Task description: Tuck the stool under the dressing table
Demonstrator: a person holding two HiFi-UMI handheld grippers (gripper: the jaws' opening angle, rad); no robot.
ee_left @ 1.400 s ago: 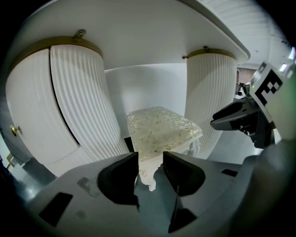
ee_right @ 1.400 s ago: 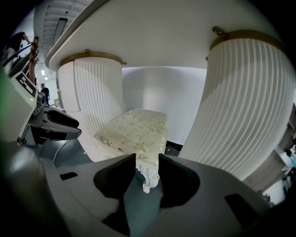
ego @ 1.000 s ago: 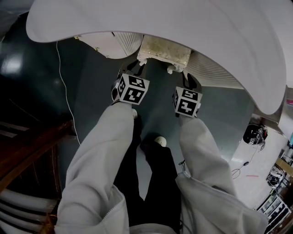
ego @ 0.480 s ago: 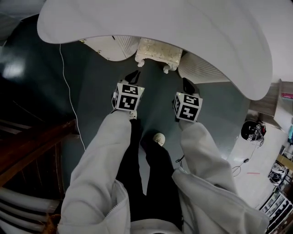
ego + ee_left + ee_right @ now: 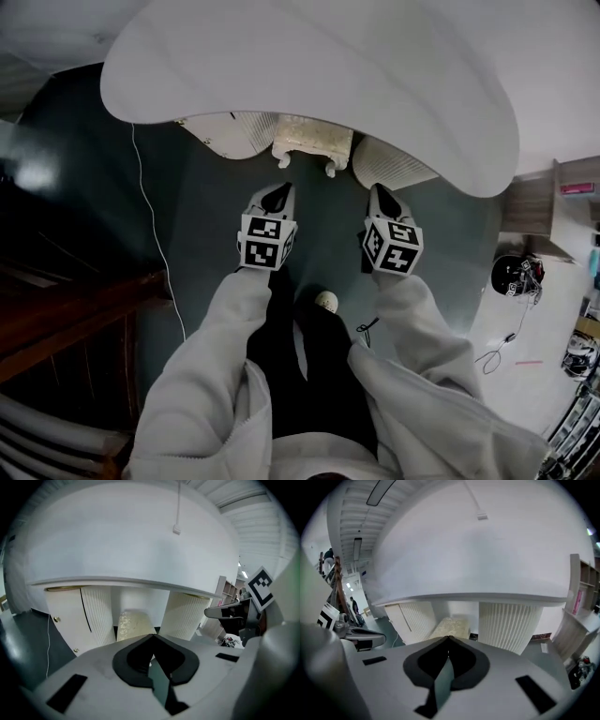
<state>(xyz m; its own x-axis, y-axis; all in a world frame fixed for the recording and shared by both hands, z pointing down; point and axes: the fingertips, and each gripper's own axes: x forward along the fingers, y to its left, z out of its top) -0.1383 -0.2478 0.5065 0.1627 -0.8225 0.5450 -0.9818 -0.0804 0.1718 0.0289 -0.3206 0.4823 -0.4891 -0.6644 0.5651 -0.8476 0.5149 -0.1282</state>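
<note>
Head view: pale sleeves [image 5: 202, 375] sat nearest, one behind each gripper, with dark trouser legs [image 5: 309, 394] between them. Left gripper [image 5: 278, 191] and right gripper [image 5: 379, 192] were held side by side above the dark floor [image 5: 216, 225], both pointing far and down, marker cubes facing the camera. Left gripper view: jaws had just been closing and now met at the tips, nothing between them. Right gripper view: jaws together, also empty. Neither gripper touched the stool. White cable [image 5: 157, 244] ran along the floor at left. Farther off, the stool [image 5: 312, 141] with its cream seat stood between the two ribbed pedestals [image 5: 392, 161] of the dressing table [image 5: 319, 75], mostly under the white top, near edge and two feet showing.
</note>
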